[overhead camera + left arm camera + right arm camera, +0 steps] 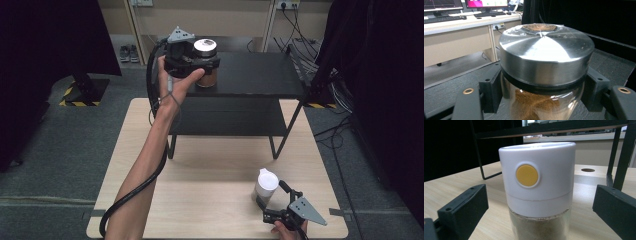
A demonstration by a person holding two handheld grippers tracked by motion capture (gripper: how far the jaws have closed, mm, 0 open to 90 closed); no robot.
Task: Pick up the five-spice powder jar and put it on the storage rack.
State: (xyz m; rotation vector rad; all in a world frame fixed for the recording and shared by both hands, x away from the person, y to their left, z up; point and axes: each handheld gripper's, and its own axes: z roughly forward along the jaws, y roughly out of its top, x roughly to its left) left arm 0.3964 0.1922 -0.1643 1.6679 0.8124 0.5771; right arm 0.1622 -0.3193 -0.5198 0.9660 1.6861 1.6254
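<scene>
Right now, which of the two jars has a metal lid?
The jar on the black shelf, held by the left gripper; the jar on the table has a white plastic cap.

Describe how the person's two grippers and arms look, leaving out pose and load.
Both grippers, left and right, are black with blocky jaws. Each carries a grey three-cornered plate. A thick black cable trails from the left one. The forearm is bare, unsleeved.

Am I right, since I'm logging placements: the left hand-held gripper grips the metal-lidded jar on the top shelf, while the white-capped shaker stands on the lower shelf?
Not quite. The white-capped shaker stands on the wooden table, in front of the black rack, between the open jaws of the right hand-held gripper, as the high view shows. The left hand-held gripper does grip the metal-lidded jar on the top shelf.
</scene>
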